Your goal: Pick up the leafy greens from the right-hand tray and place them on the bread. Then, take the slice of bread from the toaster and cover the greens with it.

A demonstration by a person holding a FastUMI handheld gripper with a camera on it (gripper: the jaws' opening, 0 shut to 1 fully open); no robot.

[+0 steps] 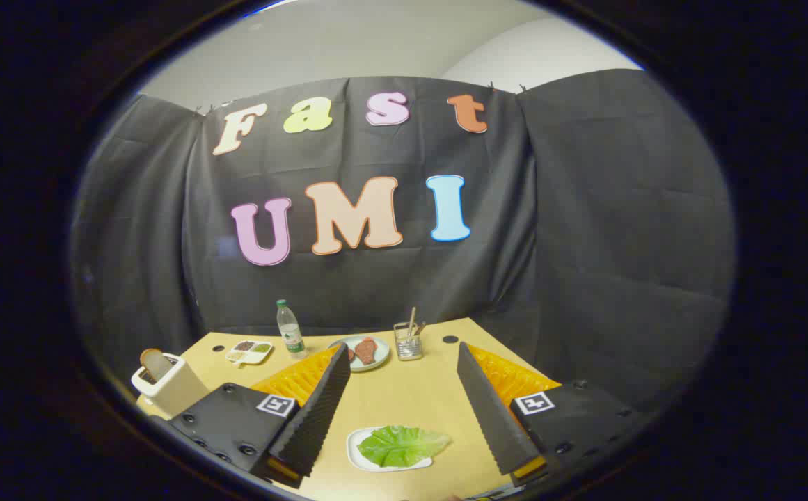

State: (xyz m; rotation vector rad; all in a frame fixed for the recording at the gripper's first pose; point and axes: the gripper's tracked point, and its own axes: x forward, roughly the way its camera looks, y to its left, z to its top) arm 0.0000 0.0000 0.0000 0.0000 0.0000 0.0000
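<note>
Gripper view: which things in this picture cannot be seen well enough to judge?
- Bread in the toaster: its lower part is hidden inside the slot.
- Base bread for the greens: cannot be found; the open gripper jaws cover table at both sides.
- Small dish: contents too small to name.
- Plate: partly behind one jaw.

Your gripper (404, 396) shows two ridged, wedge-shaped fingers (317, 410) spread apart, each on a black block with round screw holes and a square black-and-white marker (275, 405).
</note>
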